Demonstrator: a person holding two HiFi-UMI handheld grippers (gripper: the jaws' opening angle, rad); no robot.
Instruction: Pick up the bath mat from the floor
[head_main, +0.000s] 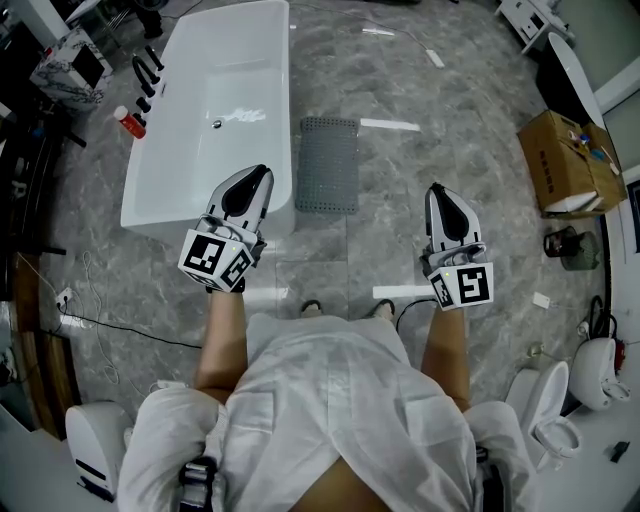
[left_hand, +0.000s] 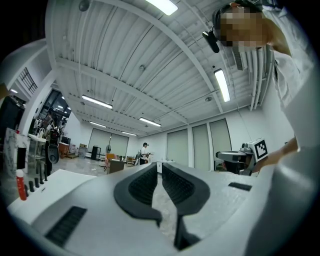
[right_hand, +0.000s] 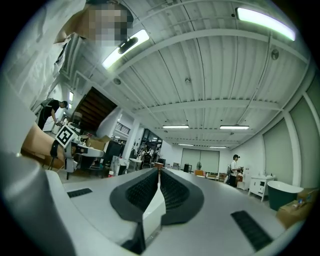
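Bath mat: a grey, studded, rectangular bath mat (head_main: 329, 165) was seen lying flat on the grey marble-patterned floor (head_main: 430, 100). Its long side was set just beside the white bathtub (head_main: 215, 100).
Mat and grippers: the mat was placed ahead of both grippers and between their lines, and was touched by neither.
Left gripper: in the head view the left gripper (head_main: 258, 176) was held out roughly level, over the near corner of the bathtub. In the left gripper view (left_hand: 160, 167) its jaws were shown brought together at the tips, with nothing caught between them.
Right gripper: in the head view the right gripper (head_main: 438, 193) was held out over bare floor, to the right of the mat and well apart from it. In the right gripper view (right_hand: 158, 174) its jaws were shown closed on each other, with nothing held.
Person: a white garment (head_main: 330, 400) and two bare forearms were seen at the bottom of the head view.
Bathtub side: a red-capped bottle (head_main: 130, 122) was seen on the floor by the tub's far side. The dark items (head_main: 146, 75) near it were possibly tap fittings, too small to be told.
Right of scene: an open cardboard box (head_main: 562, 165) was seen by the wall, and a white toilet (head_main: 548, 412) at the lower right.
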